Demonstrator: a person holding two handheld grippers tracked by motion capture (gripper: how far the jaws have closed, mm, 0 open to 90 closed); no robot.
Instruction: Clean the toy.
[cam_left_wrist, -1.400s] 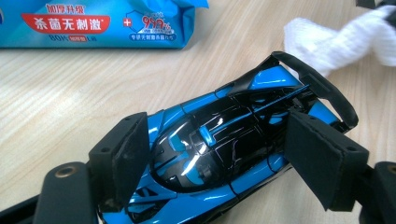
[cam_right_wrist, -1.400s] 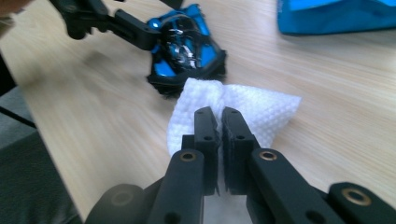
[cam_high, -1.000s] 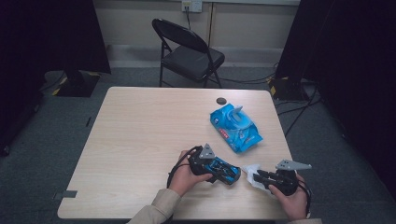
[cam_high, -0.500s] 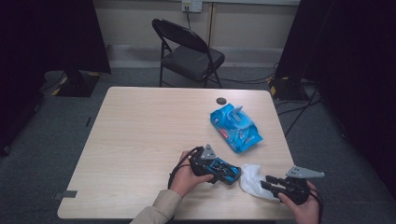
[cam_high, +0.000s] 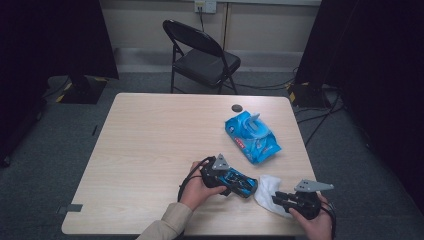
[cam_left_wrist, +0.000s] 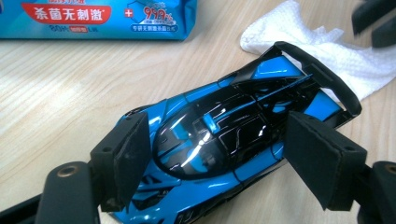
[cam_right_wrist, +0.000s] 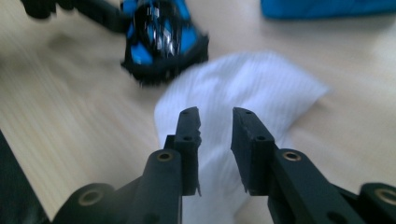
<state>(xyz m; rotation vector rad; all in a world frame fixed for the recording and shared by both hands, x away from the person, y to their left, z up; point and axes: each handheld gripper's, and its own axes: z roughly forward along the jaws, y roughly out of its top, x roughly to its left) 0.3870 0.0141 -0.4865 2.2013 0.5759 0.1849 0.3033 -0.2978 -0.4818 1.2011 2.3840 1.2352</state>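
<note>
A blue and black toy car (cam_left_wrist: 210, 135) lies on its wheels near the table's front edge, also seen from above as the toy car (cam_high: 243, 184). My left gripper (cam_left_wrist: 224, 154) is shut on its two sides, pads against the body. Just right of the car lies a white wipe (cam_high: 266, 186), whose near part (cam_right_wrist: 261, 88) spreads under my right gripper (cam_right_wrist: 215, 114). That gripper's jaws have just been closing. A narrow gap still stands between them over the wipe, and they do not pinch it. From above, the right gripper (cam_high: 280, 198) points left at the wipe's edge.
A blue pack of wet wipes (cam_high: 252, 137) with its flap up lies on the wooden table (cam_high: 150, 150) behind the car. A small dark round thing (cam_high: 236, 107) sits near the far edge. A folding chair (cam_high: 202, 57) stands beyond the table.
The right gripper drew back to the right and lower, then edged left again. The wipe went from a small crumple to a wider, flatter sheet. The left gripper and car stayed put.
</note>
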